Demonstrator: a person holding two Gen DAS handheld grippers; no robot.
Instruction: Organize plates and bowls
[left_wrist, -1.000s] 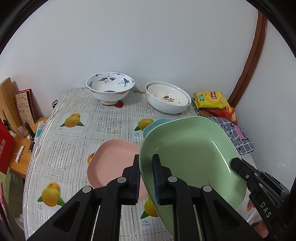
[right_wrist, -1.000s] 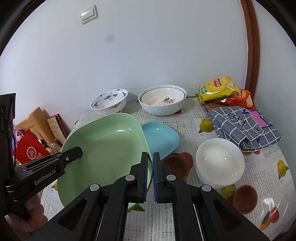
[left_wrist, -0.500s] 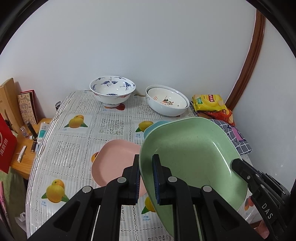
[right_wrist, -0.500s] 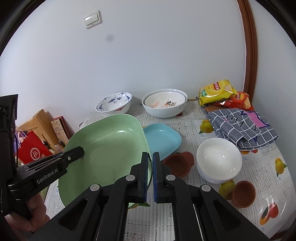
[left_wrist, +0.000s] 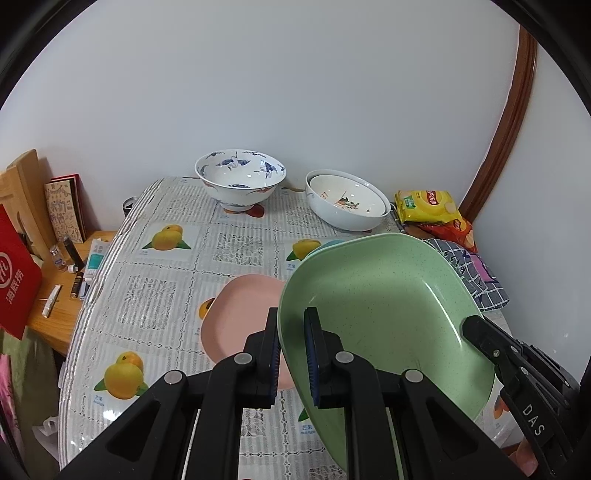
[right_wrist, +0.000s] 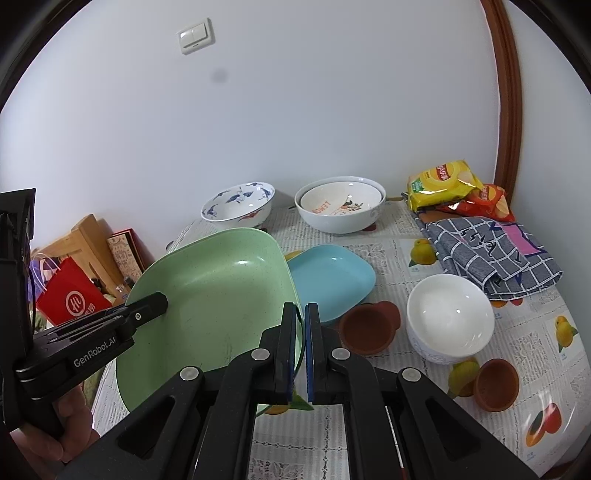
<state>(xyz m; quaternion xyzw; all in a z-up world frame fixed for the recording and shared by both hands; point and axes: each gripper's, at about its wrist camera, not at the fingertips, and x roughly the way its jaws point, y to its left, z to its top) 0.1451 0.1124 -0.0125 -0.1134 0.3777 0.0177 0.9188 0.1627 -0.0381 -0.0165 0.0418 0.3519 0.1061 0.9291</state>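
Carrying step: green plate (left_wrist: 388, 295) raised above table (left_wrist: 166, 280), opposite rims pinched by left tongs (left_wrist: 291, 350) and right tongs (right_wrist: 300, 347), both clamped tight. Next, probably: lowering level onto pink plate (left_wrist: 240, 310), then releasing.

Green plate (left_wrist: 388, 295); pink plate (left_wrist: 240, 314); blue plate (right_wrist: 332, 277); fruit-print tablecloth (left_wrist: 166, 266).

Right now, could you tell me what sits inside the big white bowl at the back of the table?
A smaller bowl with a printed fruit design is nested inside the big white bowl. Anything beneath that inner bowl is hidden.
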